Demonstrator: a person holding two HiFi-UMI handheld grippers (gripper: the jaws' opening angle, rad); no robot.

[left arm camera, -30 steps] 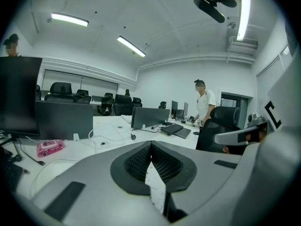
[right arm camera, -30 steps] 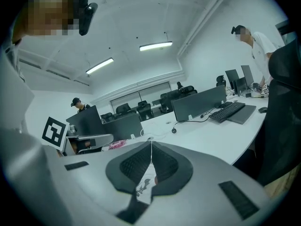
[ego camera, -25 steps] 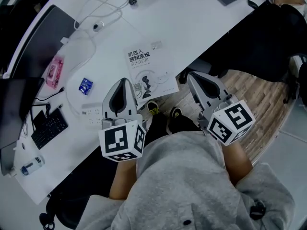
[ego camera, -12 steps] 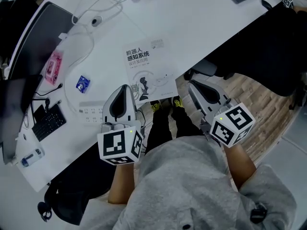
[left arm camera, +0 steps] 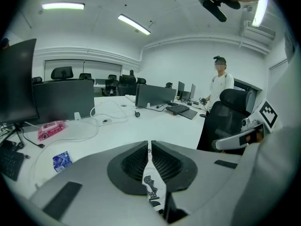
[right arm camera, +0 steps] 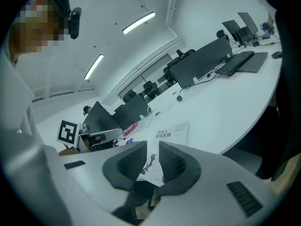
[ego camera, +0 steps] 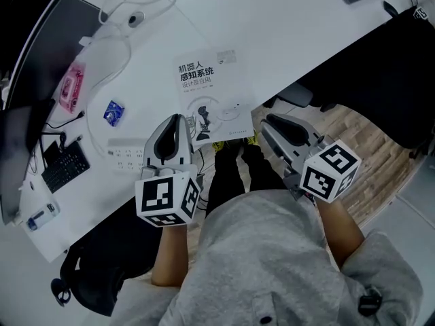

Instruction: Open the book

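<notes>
Jaws, left: my left gripper (ego camera: 177,119) is clenched to a thin slit, with nothing in it.
Jaws, right: my right gripper (ego camera: 267,120) is easing its jaws apart, released and empty, with only a view of the cover between them.
Book: the book (ego camera: 207,97) lies closed and cover-up at the near edge of the white desk (ego camera: 285,39), just ahead of both grippers and touched by neither.
Step in hand: by my reading, the approach; the opening itself has not begun.
Next move: likely a jaw tip under the cover's free edge to lift it, with the other gripper steadying the book.
Writing: the cover title reads 机器人感知系统; the smaller print beneath is too fine to read.
Other labels: the blue packet (ego camera: 113,113) and the pink packet (ego camera: 70,89) carry print I cannot make out.
</notes>
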